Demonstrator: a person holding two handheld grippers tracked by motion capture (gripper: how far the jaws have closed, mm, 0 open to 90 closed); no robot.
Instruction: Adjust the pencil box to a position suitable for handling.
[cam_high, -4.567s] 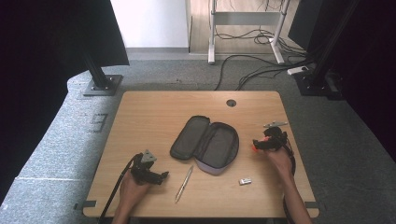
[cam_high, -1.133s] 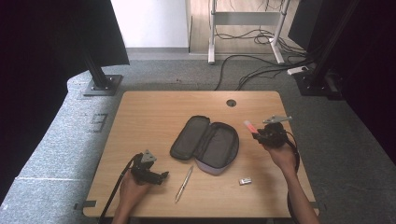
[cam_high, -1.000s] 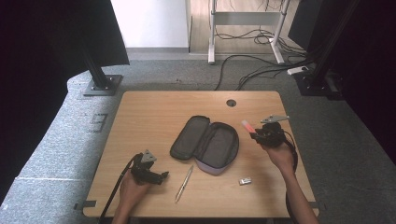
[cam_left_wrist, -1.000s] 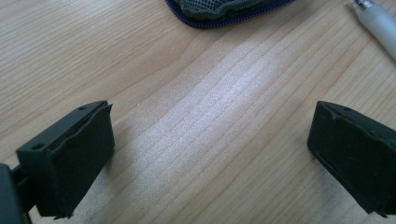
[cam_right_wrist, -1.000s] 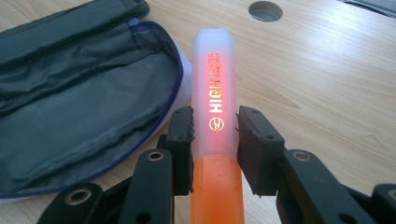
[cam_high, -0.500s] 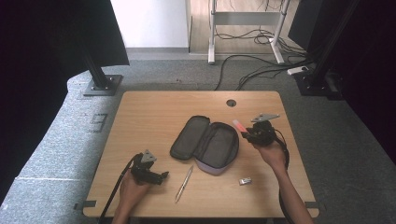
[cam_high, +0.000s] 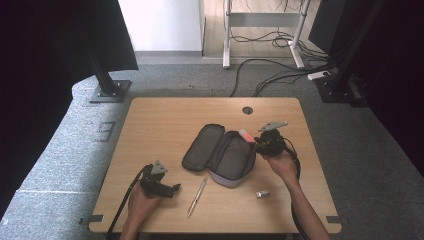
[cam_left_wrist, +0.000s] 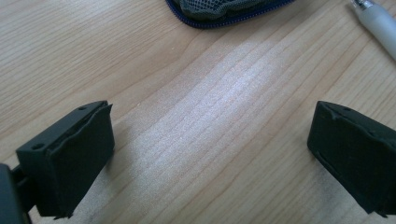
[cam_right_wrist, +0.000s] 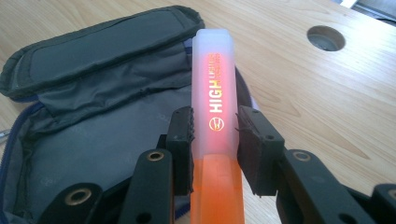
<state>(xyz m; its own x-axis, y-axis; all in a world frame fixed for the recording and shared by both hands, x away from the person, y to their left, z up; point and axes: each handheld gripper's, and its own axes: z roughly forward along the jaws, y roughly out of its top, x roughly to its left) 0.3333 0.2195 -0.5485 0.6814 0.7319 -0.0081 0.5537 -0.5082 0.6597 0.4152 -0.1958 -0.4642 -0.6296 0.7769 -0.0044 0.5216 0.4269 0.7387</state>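
Highlighter (cam_right_wrist: 215, 93) clamped in right gripper (cam_right_wrist: 215, 140), over open pencil case (cam_right_wrist: 93, 126)

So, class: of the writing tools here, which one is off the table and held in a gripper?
The orange highlighter, clamped in the right gripper over the open pencil case. The pen lies loose on the table.

This looks like a lab or test room set up for recording, not a home. A plain wooden table (cam_high: 165, 120) with a round cable hole (cam_high: 247, 110) stands on grey carpet (cam_high: 65, 165). Black curtains (cam_high: 55, 45) hang on both sides, and a black stand with a flat foot (cam_high: 109, 91) rises at the left. Behind the table, loose cables (cam_high: 270, 80) run across the floor to a power strip (cam_high: 319, 76), beside the metal legs of a desk frame (cam_high: 226, 35).
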